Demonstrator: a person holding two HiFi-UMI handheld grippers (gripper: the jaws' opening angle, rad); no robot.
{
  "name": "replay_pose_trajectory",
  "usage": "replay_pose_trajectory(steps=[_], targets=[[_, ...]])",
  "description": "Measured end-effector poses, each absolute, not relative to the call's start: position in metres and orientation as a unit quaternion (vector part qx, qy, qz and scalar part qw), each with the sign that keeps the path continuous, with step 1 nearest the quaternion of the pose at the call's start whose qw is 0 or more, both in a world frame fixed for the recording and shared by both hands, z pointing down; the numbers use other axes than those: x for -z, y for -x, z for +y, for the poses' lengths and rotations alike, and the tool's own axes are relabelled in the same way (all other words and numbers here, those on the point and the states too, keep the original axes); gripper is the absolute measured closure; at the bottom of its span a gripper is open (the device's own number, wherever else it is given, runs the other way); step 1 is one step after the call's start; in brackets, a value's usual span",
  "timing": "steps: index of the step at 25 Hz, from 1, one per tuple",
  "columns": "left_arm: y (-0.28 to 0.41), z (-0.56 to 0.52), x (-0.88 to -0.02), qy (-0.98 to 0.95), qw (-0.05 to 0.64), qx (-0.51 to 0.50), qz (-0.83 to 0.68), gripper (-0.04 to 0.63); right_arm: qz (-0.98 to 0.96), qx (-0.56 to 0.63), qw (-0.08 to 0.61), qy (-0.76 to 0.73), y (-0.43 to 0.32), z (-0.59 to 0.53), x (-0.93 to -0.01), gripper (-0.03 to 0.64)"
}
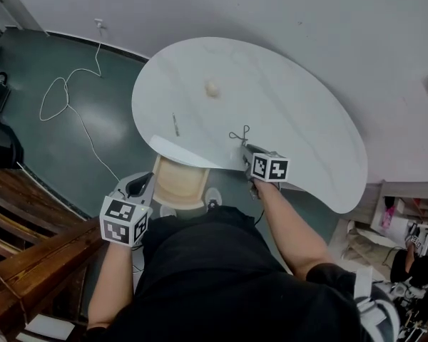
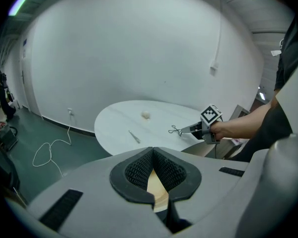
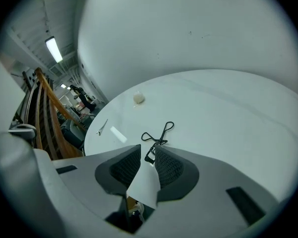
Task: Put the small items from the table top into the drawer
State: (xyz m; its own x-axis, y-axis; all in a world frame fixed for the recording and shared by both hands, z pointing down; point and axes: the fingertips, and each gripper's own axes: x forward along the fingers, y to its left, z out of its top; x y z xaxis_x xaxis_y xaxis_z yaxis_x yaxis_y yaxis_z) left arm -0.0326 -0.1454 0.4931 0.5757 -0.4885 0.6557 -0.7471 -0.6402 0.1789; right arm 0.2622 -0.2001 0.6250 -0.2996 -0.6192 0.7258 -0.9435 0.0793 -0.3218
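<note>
Right gripper (image 3: 148,155): jaws part open, nothing clamped. Eyelash curler (image 3: 158,134) on worktop (image 3: 228,113) dead ahead, long axis pointing away, near end between my tips. Left gripper (image 2: 152,152): jaws closed, empty, farther from curler.

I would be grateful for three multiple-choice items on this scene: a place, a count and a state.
1. Where does the black looped tool lie? A by the right gripper's tips; B on the wall; C on the floor.
2. How many small items lie on the table? A one; B three; C five.
3. How is the drawer? A shut; B open; C removed.
Answers: 1 A, its end sits at the parted jaws; 2 B, pale ball, slender metal tool, black tool; 3 B, its wooden inside shows.
</note>
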Motion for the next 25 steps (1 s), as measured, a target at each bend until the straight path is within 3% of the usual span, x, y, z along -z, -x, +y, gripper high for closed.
replay_pose_trajectory(steps=[8, 11, 25], targets=[[0.034, -0.141, -0.492, -0.854, 0.232, -0.281, -0.373, 0.58, -0.685, -0.445, 0.184, -0.547, -0.263, -0.202, -0.641, 0.549], [0.038, -0.14, -0.491, -0.854, 0.23, -0.277, -0.376, 0.58, -0.678, -0.453, 0.172, -0.553, -0.265, -0.2, -0.643, 0.59], [0.043, -0.131, -0.493, -0.868, 0.221, -0.279, -0.346, 0.58, -0.732, -0.376, 0.174, -0.541, -0.233, -0.177, -0.604, 0.604]])
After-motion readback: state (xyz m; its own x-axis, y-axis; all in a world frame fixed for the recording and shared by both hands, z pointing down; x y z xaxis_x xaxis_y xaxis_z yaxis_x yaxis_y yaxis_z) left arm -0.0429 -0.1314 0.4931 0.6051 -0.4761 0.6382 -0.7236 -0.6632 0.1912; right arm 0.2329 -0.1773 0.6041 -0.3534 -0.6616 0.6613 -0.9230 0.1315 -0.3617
